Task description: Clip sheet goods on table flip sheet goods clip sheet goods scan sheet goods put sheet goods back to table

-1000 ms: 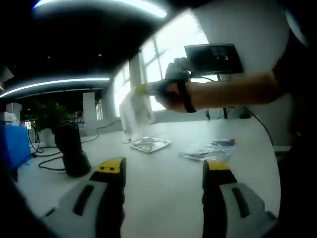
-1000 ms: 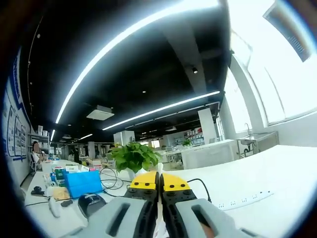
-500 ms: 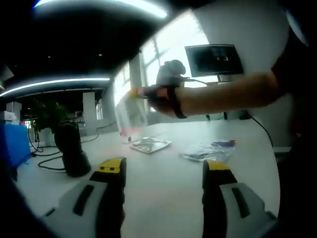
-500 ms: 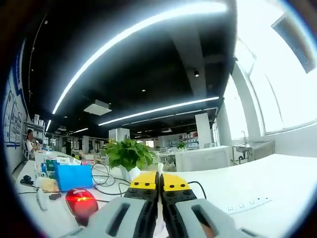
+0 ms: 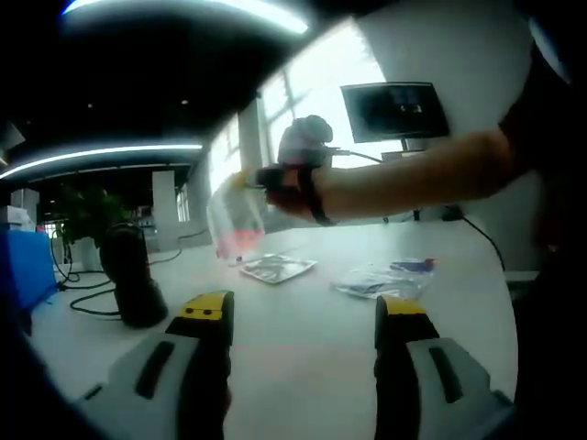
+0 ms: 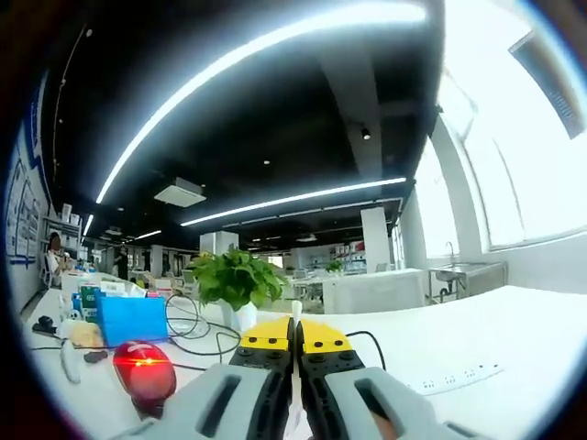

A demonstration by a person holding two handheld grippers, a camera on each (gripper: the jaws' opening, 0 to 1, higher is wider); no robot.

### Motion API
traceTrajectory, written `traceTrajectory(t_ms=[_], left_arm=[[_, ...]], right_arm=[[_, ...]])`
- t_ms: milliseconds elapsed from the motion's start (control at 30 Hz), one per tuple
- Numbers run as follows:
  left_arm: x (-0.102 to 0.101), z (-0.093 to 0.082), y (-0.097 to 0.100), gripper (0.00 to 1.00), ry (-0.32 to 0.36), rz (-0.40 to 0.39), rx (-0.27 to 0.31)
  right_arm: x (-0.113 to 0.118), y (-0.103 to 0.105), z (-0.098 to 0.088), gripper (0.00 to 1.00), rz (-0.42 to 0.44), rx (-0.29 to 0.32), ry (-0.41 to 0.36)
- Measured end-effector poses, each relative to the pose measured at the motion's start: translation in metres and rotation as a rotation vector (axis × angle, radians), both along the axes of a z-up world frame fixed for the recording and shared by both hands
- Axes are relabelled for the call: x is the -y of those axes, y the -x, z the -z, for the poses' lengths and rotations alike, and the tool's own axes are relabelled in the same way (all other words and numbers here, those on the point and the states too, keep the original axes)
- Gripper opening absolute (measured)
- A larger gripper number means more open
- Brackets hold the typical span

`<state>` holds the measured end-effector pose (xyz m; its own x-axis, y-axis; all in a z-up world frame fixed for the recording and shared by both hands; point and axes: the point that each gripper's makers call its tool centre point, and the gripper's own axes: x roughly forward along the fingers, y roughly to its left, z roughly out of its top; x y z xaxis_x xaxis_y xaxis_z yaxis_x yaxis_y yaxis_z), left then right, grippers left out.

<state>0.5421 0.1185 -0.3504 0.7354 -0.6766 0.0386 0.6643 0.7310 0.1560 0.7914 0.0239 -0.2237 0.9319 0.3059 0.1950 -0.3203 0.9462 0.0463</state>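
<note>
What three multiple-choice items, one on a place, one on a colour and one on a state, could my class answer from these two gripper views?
1. Where does the right gripper hold the clear packet?
A. Above the white table
B. Under a chair
C. Inside a drawer

2. What colour are the left gripper's jaw tips?
A. Green
B. Yellow
C. Purple

3. How do the left gripper's jaws stand?
A. Shut on a cup
B. Open
C. Shut on a cable

Key: 1 A, the packet hangs over the tabletop; 2 B, yellow tips show; 3 B, a wide gap shows.
</note>
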Motion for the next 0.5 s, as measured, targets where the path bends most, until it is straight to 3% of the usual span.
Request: traceTrajectory(t_ms=[167,500], left_arm=[[-0.0004,0.0004,-0.0004,0.55,0.000,-0.001,-0.002],[-0.0001,0.0001,-0.0002,0.55,0.001,0.002,-0.002]], right_arm=[[-0.0024,-0.0052,0.0055,0.00,0.014,-0.003,0.037],[-0.0083,-0.0100,0.0115,0.00,0.019,-0.019,0.038]])
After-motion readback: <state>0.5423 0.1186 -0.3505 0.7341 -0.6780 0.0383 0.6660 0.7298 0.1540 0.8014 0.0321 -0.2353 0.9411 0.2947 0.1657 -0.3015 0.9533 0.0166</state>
